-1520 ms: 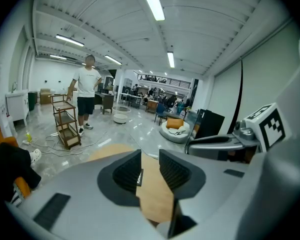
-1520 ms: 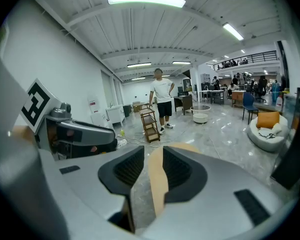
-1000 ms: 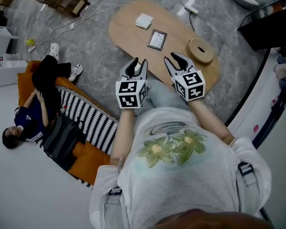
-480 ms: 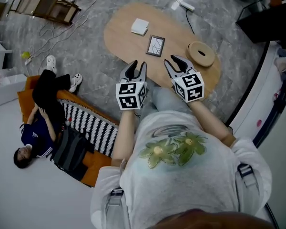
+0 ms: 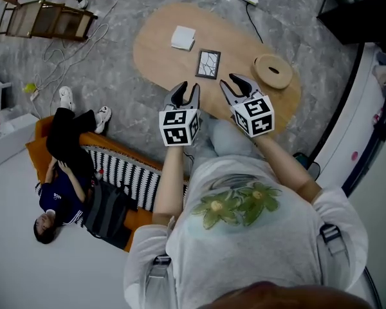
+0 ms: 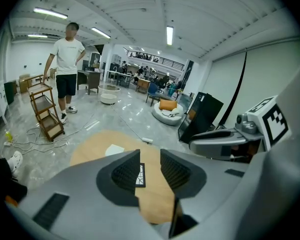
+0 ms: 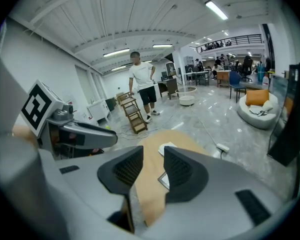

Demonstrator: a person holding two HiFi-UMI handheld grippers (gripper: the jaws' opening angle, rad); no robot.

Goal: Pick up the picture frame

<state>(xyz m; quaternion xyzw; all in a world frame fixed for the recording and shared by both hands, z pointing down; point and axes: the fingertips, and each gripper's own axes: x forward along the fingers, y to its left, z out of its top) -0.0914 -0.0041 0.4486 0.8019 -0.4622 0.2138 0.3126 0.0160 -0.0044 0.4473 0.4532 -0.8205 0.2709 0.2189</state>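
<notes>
Bright, even indoor light comes from long ceiling strip lamps point(image 6: 168, 34), which throw pale glare streaks on the glossy grey floor point(image 7: 225, 109) and leave only faint, soft shadows. Both gripper views are strongly fisheye, bending walls and beams and falling to black at the corners. The head view is evenly lit and fairly sharp.

matt wooden table point(image 5: 154, 50), glossy marbled floor point(image 5: 116, 95), left tool point(image 5: 186, 89) matt grey plastic
</notes>
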